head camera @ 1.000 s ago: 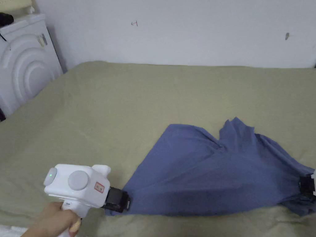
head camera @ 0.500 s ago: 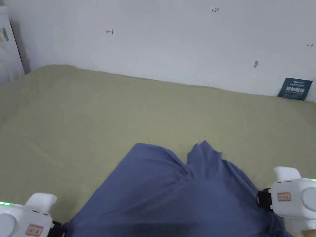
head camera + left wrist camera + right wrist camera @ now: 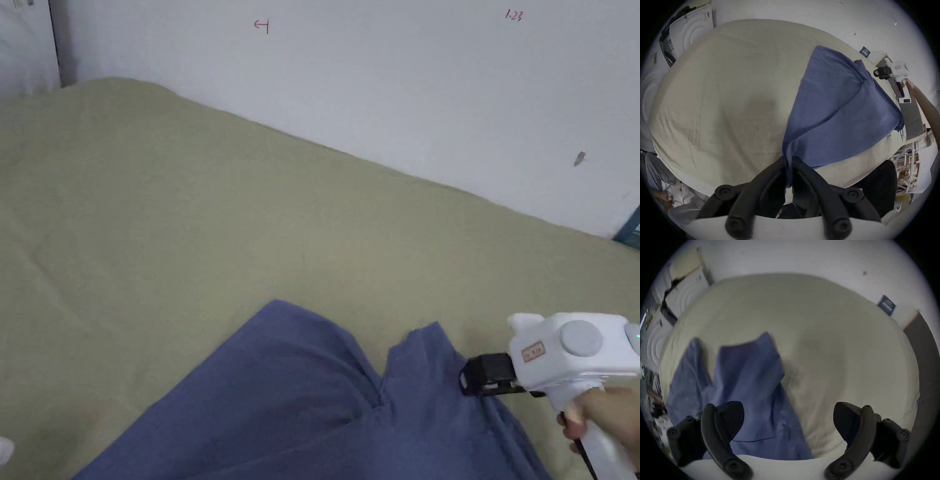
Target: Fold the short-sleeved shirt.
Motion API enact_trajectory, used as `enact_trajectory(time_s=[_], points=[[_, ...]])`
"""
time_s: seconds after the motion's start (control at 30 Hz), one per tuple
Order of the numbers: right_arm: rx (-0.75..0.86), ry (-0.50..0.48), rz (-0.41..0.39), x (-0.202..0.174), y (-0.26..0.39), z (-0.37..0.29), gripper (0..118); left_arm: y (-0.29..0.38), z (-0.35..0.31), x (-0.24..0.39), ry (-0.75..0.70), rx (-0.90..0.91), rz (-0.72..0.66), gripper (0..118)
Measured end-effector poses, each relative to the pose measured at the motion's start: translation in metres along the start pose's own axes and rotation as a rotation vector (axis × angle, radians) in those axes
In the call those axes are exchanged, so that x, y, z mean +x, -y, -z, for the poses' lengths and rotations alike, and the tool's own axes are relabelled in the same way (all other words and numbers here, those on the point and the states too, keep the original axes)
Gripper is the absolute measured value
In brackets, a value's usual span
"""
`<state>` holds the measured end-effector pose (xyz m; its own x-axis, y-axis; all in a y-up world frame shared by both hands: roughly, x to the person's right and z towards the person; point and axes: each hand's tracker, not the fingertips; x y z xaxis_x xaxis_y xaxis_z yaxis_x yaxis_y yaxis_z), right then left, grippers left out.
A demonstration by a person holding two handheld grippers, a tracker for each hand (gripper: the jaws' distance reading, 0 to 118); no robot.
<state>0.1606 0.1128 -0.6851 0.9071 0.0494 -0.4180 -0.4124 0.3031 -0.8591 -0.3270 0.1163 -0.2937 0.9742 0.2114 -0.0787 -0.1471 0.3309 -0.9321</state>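
a: state of the left gripper (image 3: 788, 162)?
b: its two black jaws are pressed together on a bunched corner of the blue short-sleeved cotton shirt (image 3: 834, 104). the cloth runs from that pinch away toward the far right, as the left gripper view shows.

a: state of the right gripper (image 3: 788, 418)?
b: its jaws stand spread wide with nothing between them. in the right gripper view the left jaw hangs over blue cloth and the right jaw over bare bedding. whether either jaw touches the surface cannot be told.

a: position of the right gripper in the head view?
b: the white body with black jaws (image 3: 484, 375) sits at the near right, held by the person's right hand (image 3: 603, 415). the jaw tips lie at the right edge of the shirt (image 3: 300, 400), beside a raised fold.

a: location of the shirt?
b: it lies on the near right part of the bed, spread unevenly, with a deep crease down its middle and one flap standing up at the far edge.

a: supporting surface?
b: a pale olive-green bed sheet (image 3: 187, 219) covers the bed, lightly wrinkled. a white wall (image 3: 387, 75) bounds the far side. a white moulded panel with concentric curves (image 3: 690, 30) stands at the far left corner.
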Motion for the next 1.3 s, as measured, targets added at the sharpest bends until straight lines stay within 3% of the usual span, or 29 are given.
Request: enact_trajectory(time_s=[0.03,0.1,0.13,0.3,0.53,0.63,1.03,1.3], points=[[-0.029,0.008,-0.050,-0.003,0.000,0.010,96,0.000,0.001,0.000,0.003,-0.001,-0.005,7],[-0.022,0.026,-0.094,-0.006,0.004,0.011,22,-0.002,0.003,-0.004,0.004,-0.001,-0.014,7],[-0.013,0.011,-0.100,-0.011,0.009,0.008,3,-0.003,0.004,-0.005,0.011,-0.001,-0.024,7],[0.086,0.026,-0.018,-0.018,0.020,-0.028,2,-0.009,-0.001,-0.005,-0.005,0.021,-0.009,7],[0.319,0.018,0.031,-0.019,0.028,-0.144,2,-0.025,-0.043,0.004,0.013,0.131,0.026,7],[0.436,0.082,0.015,-0.018,0.029,-0.198,2,-0.053,-0.070,0.010,0.005,0.205,0.074,7],[0.692,0.197,0.174,0.037,-0.002,-0.340,2,-0.232,-0.172,0.046,-0.047,0.431,0.196,7],[0.724,0.286,0.282,0.066,-0.061,-0.363,2,-0.374,-0.188,0.078,-0.057,0.512,0.117,7]])
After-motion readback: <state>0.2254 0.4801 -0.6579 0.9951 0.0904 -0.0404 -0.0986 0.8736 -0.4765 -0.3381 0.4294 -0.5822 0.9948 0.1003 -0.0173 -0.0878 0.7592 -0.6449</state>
